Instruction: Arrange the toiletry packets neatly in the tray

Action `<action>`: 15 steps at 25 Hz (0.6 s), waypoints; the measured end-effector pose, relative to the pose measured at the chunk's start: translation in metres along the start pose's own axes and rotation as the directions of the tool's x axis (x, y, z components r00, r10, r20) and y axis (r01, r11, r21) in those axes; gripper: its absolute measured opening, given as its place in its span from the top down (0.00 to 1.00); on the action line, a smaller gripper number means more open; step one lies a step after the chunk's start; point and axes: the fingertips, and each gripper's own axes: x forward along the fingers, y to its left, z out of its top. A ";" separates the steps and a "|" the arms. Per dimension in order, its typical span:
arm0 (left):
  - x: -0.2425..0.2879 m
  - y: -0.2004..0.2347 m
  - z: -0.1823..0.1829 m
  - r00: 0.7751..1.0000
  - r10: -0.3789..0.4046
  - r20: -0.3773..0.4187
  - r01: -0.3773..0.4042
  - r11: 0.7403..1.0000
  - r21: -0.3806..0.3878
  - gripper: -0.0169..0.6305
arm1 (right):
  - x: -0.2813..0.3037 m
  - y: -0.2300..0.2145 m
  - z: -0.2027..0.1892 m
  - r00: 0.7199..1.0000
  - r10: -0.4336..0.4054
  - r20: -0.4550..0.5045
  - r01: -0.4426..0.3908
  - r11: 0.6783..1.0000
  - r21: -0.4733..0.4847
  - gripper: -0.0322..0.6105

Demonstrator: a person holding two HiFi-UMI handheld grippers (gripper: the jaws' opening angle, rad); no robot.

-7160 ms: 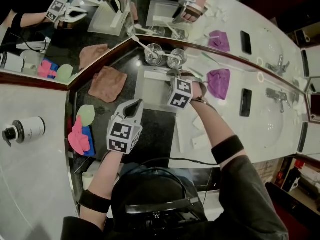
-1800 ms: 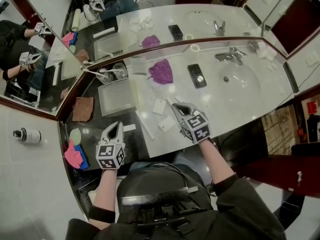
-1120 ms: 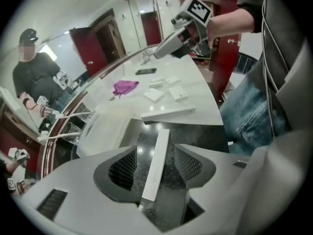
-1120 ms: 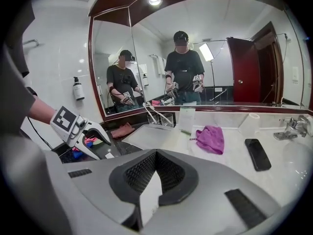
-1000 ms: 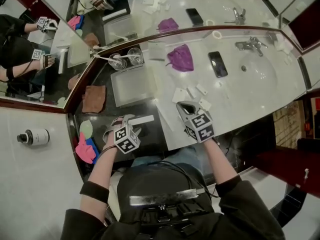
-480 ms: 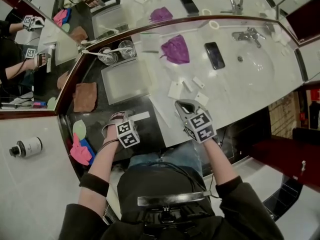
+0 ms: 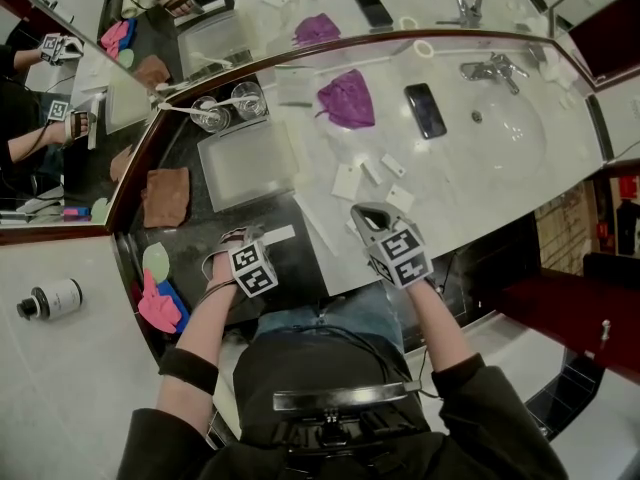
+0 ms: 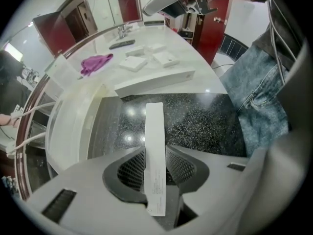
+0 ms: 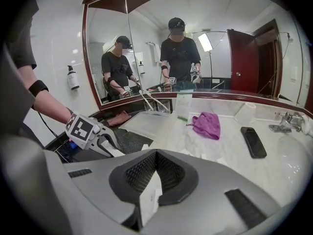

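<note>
My left gripper (image 7: pixel 243 240) points down at the dark counter. Its jaws have just been closing, and they now press both sides of a long white packet (image 8: pixel 155 146) that lies on the black stone (image 7: pixel 280 235). The right gripper (image 7: pixel 362 211) hovers over the white counter, shut on a small white packet (image 9: pixel 148 196). Beyond the left gripper sits the frosted tray (image 7: pixel 245 163), with nothing in it. Several small packets (image 7: pixel 347 181) and a long white box (image 8: pixel 154 83) lie on the marble between the tray and the right gripper.
A purple cloth (image 7: pixel 347 98), a black phone (image 7: pixel 425 110) and the sink with its faucet (image 7: pixel 490 68) are to the right. Two glasses (image 7: pixel 215 110) stand behind the tray by the mirror. A brown cloth (image 7: pixel 165 193) and pink and green items (image 7: pixel 158 303) lie at the left.
The left gripper has come down over the long white packet and its jaws have narrowed onto it. The right gripper has stayed where it was with its packet.
</note>
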 end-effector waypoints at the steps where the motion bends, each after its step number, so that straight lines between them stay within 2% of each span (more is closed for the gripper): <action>1: -0.001 0.000 0.000 1.000 0.001 0.007 -0.001 1.000 -0.013 0.78 | 0.001 -0.001 -0.002 1.000 0.000 0.000 0.000 1.000 -0.004 0.92; 5: -0.015 0.005 0.007 0.998 0.032 0.050 -0.030 0.998 -0.052 0.78 | 0.004 0.003 0.003 1.000 0.011 0.004 -0.011 1.000 -0.010 0.92; 9: -0.044 0.018 0.023 0.988 0.084 0.128 -0.068 0.989 -0.130 0.78 | 0.008 0.001 0.006 1.000 0.018 0.016 -0.018 1.000 -0.025 0.92; 12: -0.070 0.029 0.031 0.972 0.153 0.176 -0.121 0.976 -0.182 0.78 | 0.007 0.004 0.017 0.999 0.031 0.024 -0.030 0.999 -0.035 0.92; 15: -0.099 0.037 0.040 0.945 0.220 0.240 -0.153 0.950 -0.271 0.78 | 0.007 0.006 0.028 0.999 0.043 0.033 -0.041 0.998 -0.050 0.92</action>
